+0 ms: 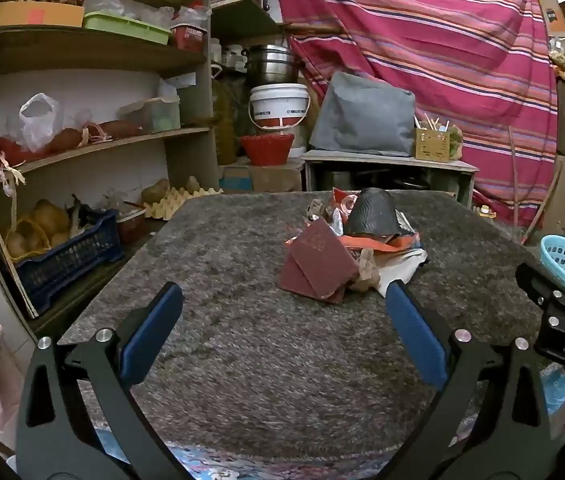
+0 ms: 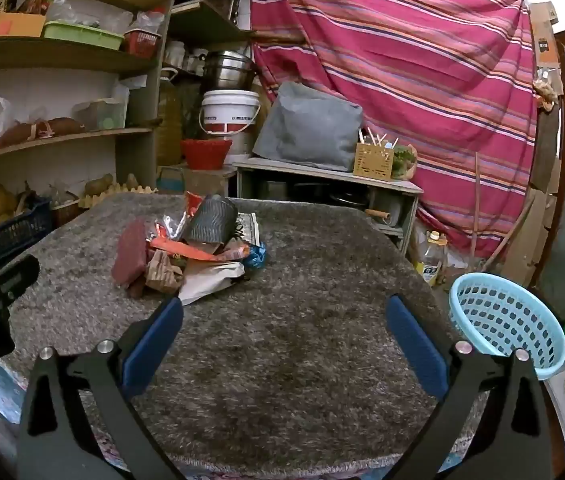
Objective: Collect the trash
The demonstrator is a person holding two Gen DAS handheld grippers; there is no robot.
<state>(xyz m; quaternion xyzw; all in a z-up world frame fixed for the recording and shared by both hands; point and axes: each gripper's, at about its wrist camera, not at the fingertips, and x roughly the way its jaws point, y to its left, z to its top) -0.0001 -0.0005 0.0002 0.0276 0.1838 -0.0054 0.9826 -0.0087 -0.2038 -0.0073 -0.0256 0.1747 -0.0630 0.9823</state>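
table (image 2: 282, 380) covered in grey shag rug. trash pile (image 2: 190, 252) toward far edge, left of centre: maroon scouring pads (image 1: 314, 264), black ribbed cup (image 2: 210, 222) on its side, orange wrappers, crumpled paper. light blue basket (image 2: 510, 320) at right edge, tilted. left gripper (image 1: 282, 312) released, jaws wide, nothing between, just short of pile. right gripper (image 2: 284, 320) released, jaws wide, over bare rug beside basket.

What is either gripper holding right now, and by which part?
Nothing. The left gripper and right gripper are both wide open above the rug, short of the trash pile.
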